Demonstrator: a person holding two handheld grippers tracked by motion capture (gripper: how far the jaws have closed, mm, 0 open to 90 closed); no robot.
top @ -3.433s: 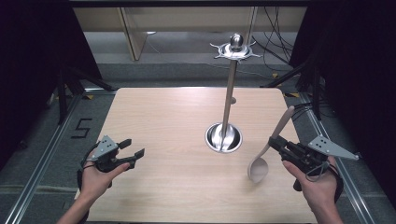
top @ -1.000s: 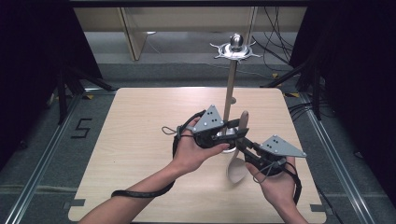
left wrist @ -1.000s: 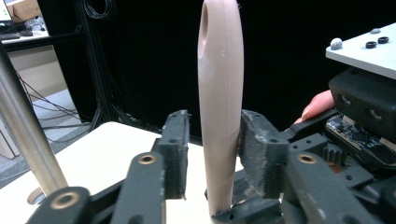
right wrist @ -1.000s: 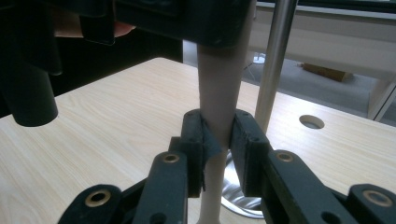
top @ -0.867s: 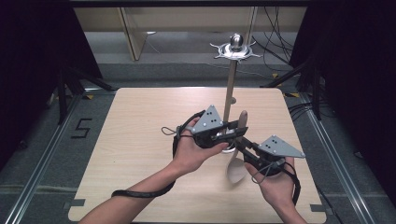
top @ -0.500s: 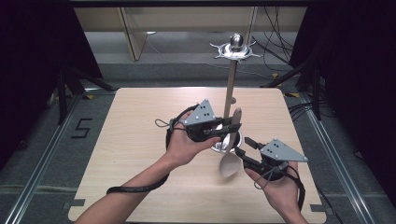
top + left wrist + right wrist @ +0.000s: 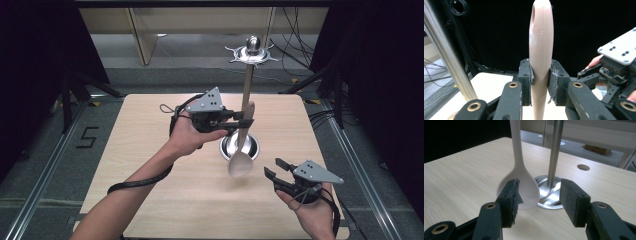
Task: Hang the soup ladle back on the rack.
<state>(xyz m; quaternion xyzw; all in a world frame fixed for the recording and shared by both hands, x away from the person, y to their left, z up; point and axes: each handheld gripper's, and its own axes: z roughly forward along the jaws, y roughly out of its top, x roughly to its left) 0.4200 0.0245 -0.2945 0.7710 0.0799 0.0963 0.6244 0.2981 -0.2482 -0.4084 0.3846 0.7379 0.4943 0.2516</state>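
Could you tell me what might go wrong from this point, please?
The left hand-held gripper clamps the spoon on its narrow handle, near the top, so the hanging bowl could swing or slip. The spoon hangs right beside the metal stand, so it could knock the pole. The right hand-held gripper is open and close below, within the bowl's swing.

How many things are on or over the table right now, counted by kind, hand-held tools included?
Pale beige long-handled spoon: 1
Tall silver metal stand with round base and hooked top disc: 1
Black two-jaw hand-held tools: 2, the left tool shut on the spoon's handle, the right tool open
Total: 4
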